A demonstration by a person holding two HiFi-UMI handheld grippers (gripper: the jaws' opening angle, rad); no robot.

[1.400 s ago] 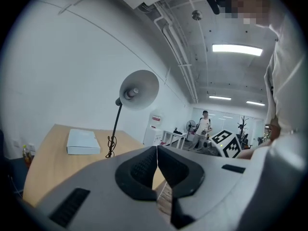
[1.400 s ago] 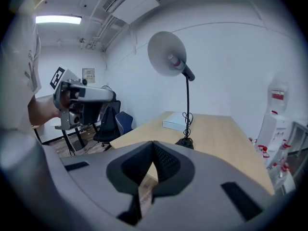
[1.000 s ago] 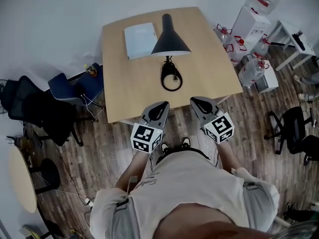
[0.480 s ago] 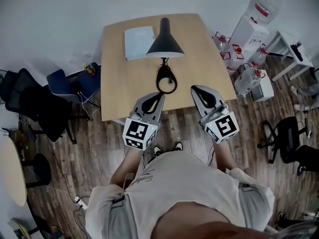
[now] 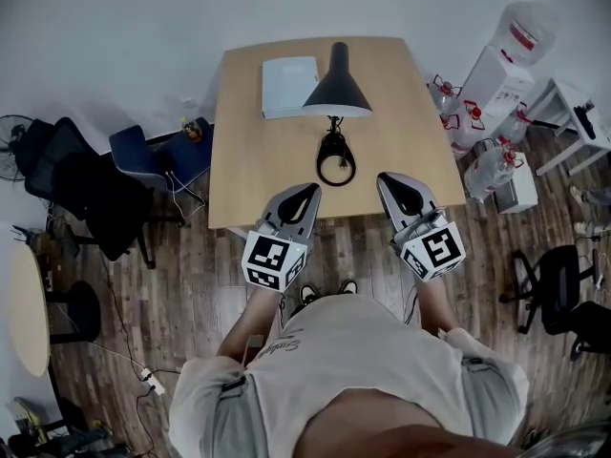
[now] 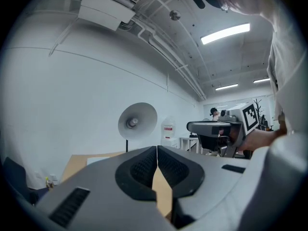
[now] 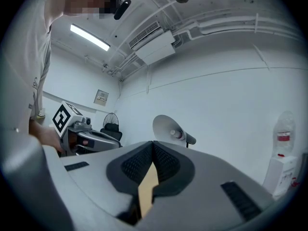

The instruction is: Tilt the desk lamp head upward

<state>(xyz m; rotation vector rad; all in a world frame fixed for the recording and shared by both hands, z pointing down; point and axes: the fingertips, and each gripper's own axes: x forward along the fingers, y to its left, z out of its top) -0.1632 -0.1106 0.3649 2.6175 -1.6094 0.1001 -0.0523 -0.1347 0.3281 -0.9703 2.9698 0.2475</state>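
Note:
The desk lamp stands near the back of the wooden table (image 5: pixel 248 170). Its black cone shade (image 5: pixel 337 86) faces down and toward me, and its ring base (image 5: pixel 335 156) lies in front of it. In the left gripper view the shade's pale open mouth (image 6: pixel 137 121) looks at the camera; the right gripper view has the shade (image 7: pixel 168 127) too. My left gripper (image 5: pixel 310 191) (image 6: pixel 157 148) and right gripper (image 5: pixel 389 179) (image 7: pixel 153 143) hover side by side over the table's near edge, short of the base. Both are shut and hold nothing.
A white book (image 5: pixel 289 86) lies left of the shade. A water dispenser (image 5: pixel 496 65) and several water bottles (image 5: pixel 487 165) stand right of the table. Dark chairs (image 5: pixel 95 198) and a blue chair (image 5: pixel 158 160) are at the left, with an office chair (image 5: pixel 554 275) at the right.
The head view has shifted slightly, so the table sits more to the right in frame. Both grippers stay shut over the table's near edge. The lamp has not moved.

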